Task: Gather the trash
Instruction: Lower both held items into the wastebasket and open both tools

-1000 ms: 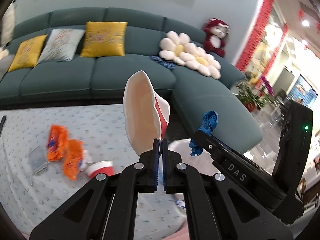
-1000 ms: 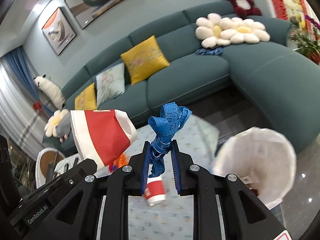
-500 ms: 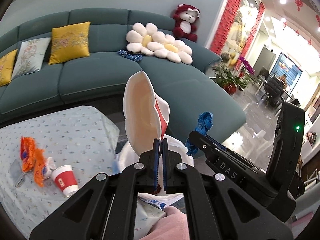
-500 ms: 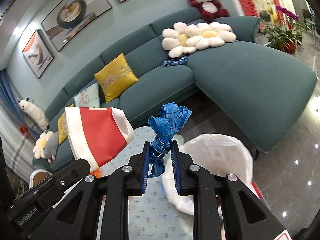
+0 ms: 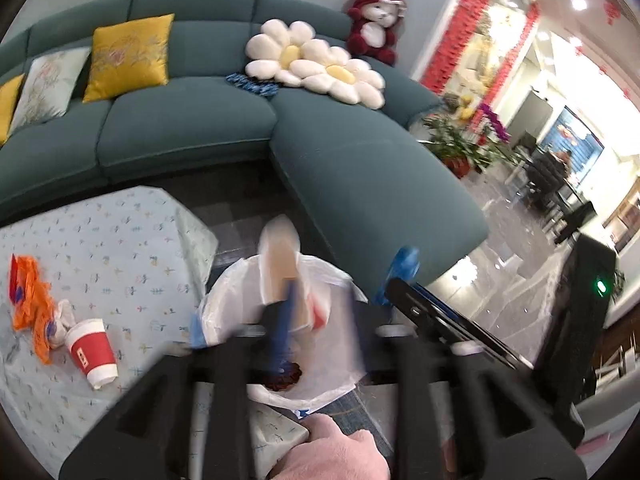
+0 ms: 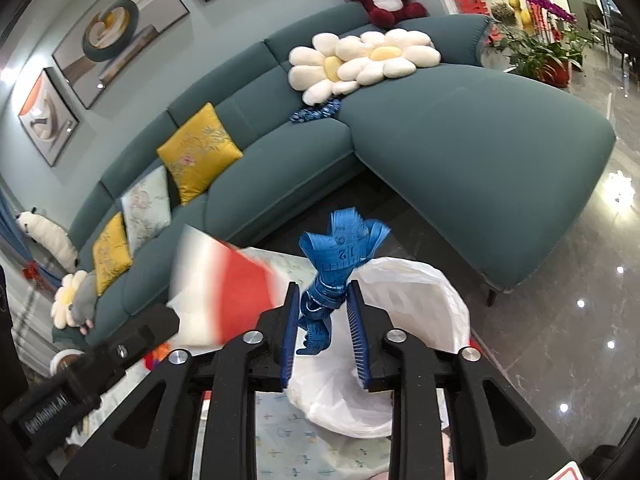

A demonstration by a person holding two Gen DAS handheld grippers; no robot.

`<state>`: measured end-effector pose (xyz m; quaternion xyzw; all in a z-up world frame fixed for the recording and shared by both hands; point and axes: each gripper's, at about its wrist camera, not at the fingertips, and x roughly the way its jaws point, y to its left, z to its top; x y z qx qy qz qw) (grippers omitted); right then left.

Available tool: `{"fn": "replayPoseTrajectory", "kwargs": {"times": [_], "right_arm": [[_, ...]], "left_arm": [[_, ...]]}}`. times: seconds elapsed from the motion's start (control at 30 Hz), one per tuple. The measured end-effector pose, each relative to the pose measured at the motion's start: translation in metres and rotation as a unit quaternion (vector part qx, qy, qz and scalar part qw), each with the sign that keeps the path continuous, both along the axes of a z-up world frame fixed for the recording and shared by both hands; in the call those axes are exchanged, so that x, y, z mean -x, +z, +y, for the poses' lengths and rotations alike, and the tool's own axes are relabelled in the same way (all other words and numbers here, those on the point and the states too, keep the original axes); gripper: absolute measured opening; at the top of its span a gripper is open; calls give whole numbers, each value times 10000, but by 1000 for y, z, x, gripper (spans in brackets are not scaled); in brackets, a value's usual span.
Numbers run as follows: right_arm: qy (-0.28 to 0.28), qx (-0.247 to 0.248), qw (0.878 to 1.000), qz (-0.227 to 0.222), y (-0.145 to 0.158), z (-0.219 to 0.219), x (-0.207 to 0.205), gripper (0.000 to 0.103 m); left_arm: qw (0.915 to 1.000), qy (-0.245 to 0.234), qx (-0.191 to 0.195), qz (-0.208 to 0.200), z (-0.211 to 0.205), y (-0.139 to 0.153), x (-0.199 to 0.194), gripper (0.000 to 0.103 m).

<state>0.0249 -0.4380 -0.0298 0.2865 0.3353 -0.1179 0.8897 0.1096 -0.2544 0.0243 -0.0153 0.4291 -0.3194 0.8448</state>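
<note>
1. A teal sectional sofa [image 5: 192,120] is seen across the background, with a yellow cushion [image 5: 128,56] and flower-shaped pillows [image 5: 316,64] on it.
2. A table under a patterned cloth [image 5: 104,248] is seen at the left of the left wrist view; a red paper cup [image 5: 91,354] and orange wrappers [image 5: 32,304] are lying on it, well apart from both grippers.
3. A white trash bag [image 5: 228,304] is held open beside the table, directly below and ahead of both grippers; dark waste is visible inside it.
4. The left gripper [image 5: 320,320] is recorded with its fingers spread, heavily blurred. A crushed red-and-white cup [image 5: 280,264] is seen between and just ahead of them, over the bag's mouth; contact cannot be determined.
5. The right gripper [image 6: 325,316] is recorded with its fingers partly apart. A bundled blue measuring tape [image 6: 340,252] stands between them, rising above the tips; whether it is gripped cannot be determined.
</note>
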Motion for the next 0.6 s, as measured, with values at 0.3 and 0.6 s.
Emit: {"fn": "replayPoseTrajectory", "kwargs": {"times": [0.3, 0.6], "right_arm": [[-111, 4, 9999, 74, -8, -2, 6, 42], [44, 64, 10000, 25, 3, 20, 5, 48]], "left_arm": [[9995, 185, -257, -16, 9, -10, -3, 42], [9984, 438, -350, -29, 39, -12, 0, 43]]}}
